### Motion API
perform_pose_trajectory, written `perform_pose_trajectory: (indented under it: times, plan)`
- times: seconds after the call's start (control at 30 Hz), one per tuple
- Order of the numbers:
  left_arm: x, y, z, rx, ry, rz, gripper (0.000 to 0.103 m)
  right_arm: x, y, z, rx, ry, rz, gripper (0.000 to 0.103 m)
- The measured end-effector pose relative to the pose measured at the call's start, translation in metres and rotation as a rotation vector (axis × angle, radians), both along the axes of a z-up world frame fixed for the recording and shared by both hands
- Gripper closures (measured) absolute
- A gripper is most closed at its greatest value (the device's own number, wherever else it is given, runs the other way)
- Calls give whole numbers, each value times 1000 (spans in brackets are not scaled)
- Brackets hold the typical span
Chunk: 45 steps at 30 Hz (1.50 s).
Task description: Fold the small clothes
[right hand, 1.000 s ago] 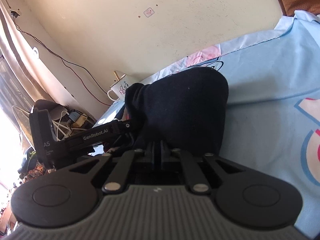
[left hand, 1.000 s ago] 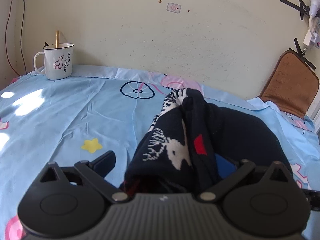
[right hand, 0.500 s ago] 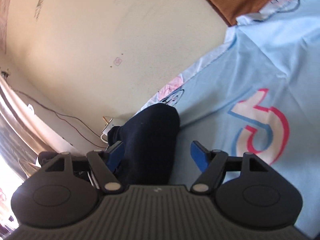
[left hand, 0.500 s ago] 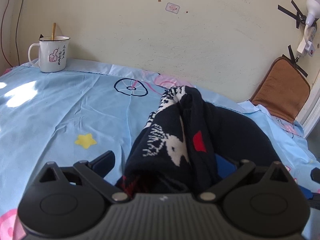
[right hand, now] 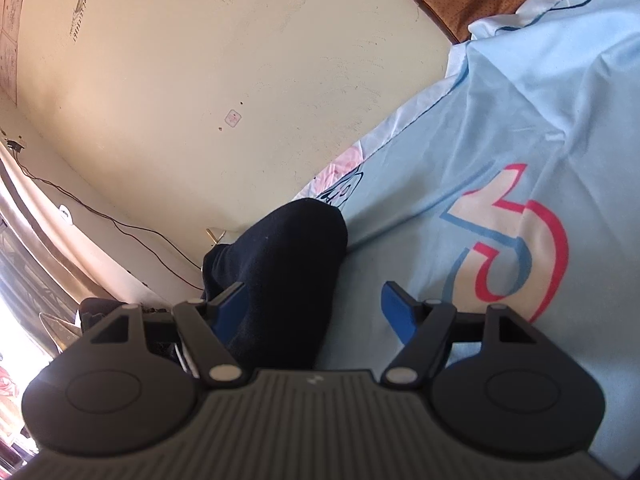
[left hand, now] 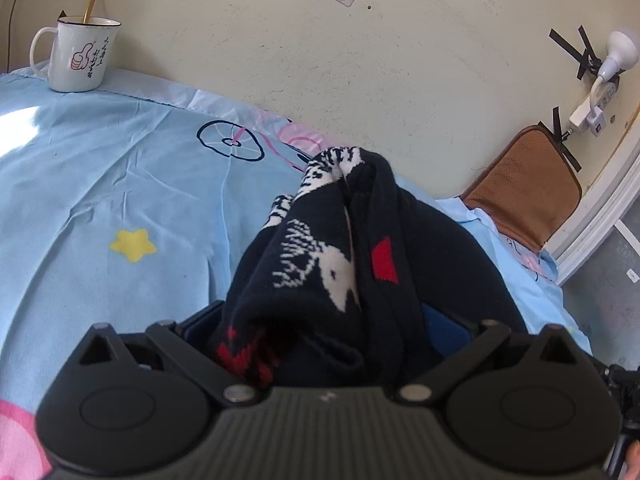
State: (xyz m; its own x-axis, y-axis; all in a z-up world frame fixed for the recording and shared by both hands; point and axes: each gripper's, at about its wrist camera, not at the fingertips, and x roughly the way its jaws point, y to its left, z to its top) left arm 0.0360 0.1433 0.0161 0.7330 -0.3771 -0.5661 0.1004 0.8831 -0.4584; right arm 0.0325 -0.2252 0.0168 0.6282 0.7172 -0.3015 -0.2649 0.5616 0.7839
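sweater [left hand: 360, 264]: bunched dark knit on blue bedsheet [left hand: 120, 184] near wall | left gripper [left hand: 320, 320]: jaws wide, knit fills gap, grip unclear | right gripper [right hand: 316, 304]: just spread, pads off cloth | mug [left hand: 78, 56]: far corner | open sheet both sides

Both wrist views low, close, wall-facing, sharing dark garment [left hand: 360, 264], probably same

Left tongs [left hand: 320, 320]: black body, ribbed grey top, silver screws, blue pads.
Right tongs [right hand: 316, 308]: matched the left; two round black discs, blue finger pads [right hand: 396, 312].
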Motion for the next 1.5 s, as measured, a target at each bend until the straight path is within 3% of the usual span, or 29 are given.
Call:
perform_pose_trajectory:
  times: [0.1, 0.5, 0.67, 0.87, 1.1, 1.33, 1.4, 1.5]
  plan:
    - [0, 0, 0, 7, 2, -8, 0, 0, -4, -2, 36, 0, -7, 27]
    - [-20, 17, -1, -68, 9, -51, 0, -2, -3, -1, 28, -16, -3, 27]
    - [-28, 26, 0, -134, 48, -80, 0, -2, -2, 1, 15, -16, 6, 27]
    - [-17, 32, -7, -311, 149, -192, 0, 10, 15, 7, -51, 18, 96, 24]
    - [7, 13, -2, -242, 180, -251, 0, 42, 54, 8, -131, 37, 223, 25]
    - [20, 12, -2, -262, 211, -261, 0, 61, 87, 7, -189, 17, 279, 22]
    - [17, 11, -1, -249, 198, -260, 1, 58, 88, 8, -209, -4, 275, 35]
    - [10, 5, 2, -208, 177, -233, 10, 45, 92, 18, -271, -113, 275, 47]
